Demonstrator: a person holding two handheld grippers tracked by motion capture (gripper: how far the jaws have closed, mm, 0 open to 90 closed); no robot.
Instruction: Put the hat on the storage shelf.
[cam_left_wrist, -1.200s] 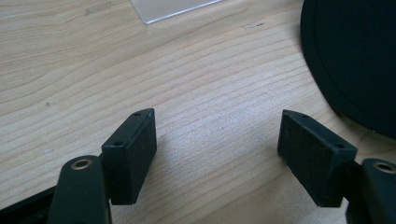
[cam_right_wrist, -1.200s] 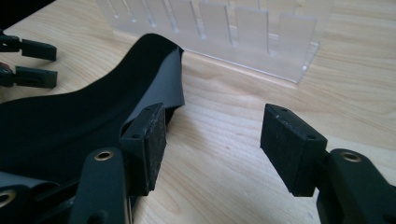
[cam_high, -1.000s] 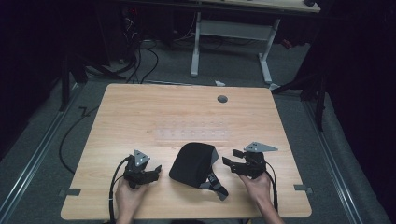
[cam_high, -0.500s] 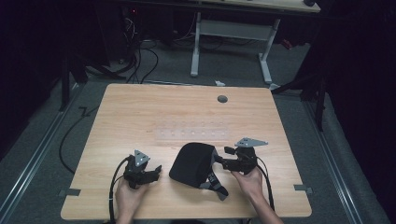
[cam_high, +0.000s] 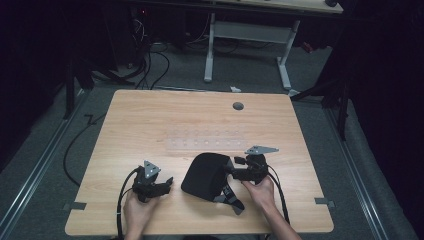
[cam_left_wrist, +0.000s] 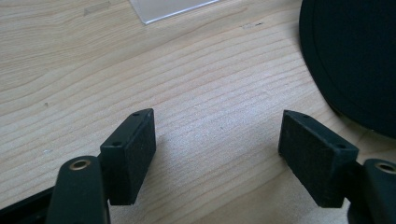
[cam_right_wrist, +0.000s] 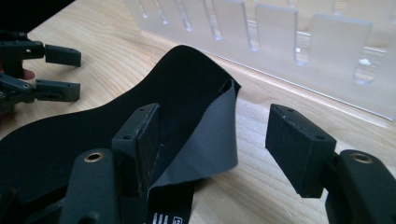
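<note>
A black fabric piece (cam_high: 202, 175) with a grey inner face and a strap lies at the near middle of the wooden table (cam_high: 150, 115). My right gripper (cam_high: 234, 167) is at its right edge, open, and its jaws have just been opening. In the right gripper view the raised, curled fabric edge (cam_right_wrist: 210, 135) stands between the jaws of the right gripper (cam_right_wrist: 224, 140), close to the left pad (cam_right_wrist: 149, 135) and clear of the right pad. My left gripper (cam_high: 167, 184) rests open on bare wood left of the fabric (cam_left_wrist: 355, 56), and the left gripper (cam_left_wrist: 217, 149) has nothing between its jaws.
A clear slotted acrylic rack (cam_high: 205, 141) lies flat just beyond the fabric, close ahead in the right gripper view (cam_right_wrist: 289, 46). A round grommet hole (cam_high: 238, 106) sits near the table's far edge. Another desk's white legs (cam_high: 210, 50) stand on the floor beyond.
My right gripper has slid left, from beside the fabric to its right edge, which now stands between the jaws. The left gripper has stayed put.
</note>
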